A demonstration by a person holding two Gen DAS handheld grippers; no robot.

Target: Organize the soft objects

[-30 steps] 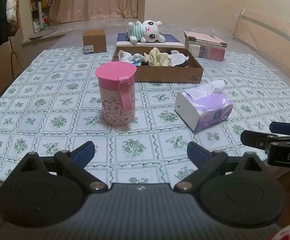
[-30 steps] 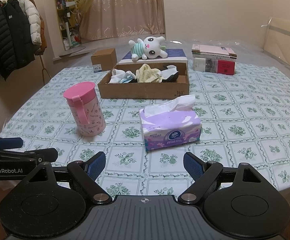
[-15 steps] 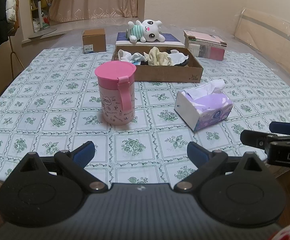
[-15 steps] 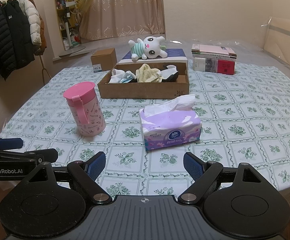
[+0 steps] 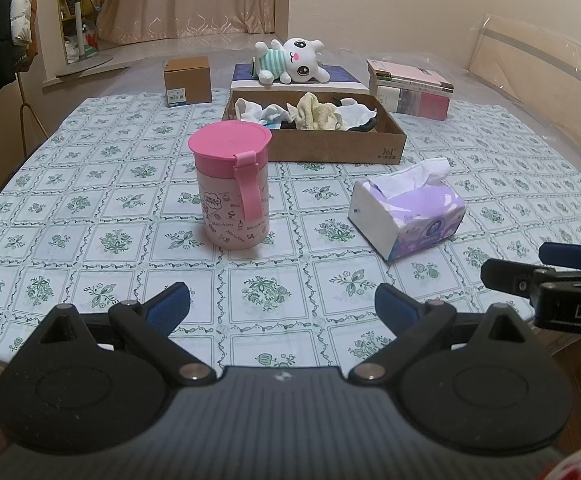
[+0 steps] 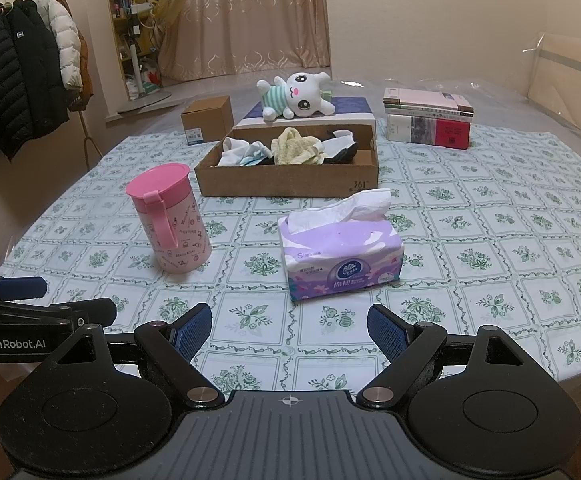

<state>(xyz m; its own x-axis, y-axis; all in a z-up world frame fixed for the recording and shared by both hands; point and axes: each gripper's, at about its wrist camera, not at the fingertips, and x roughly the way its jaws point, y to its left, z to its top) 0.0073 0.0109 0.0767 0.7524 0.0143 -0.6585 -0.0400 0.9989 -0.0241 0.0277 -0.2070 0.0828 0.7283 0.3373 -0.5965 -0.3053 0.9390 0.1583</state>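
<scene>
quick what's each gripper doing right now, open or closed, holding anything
Left gripper: open, holding nothing.
Right gripper: open, holding nothing.

On the table I see the cup left of the tissue pack. Behind them sits the tray with cloths in it; behind that, the plush lies on a box. Books stand right, a carton left.
</scene>
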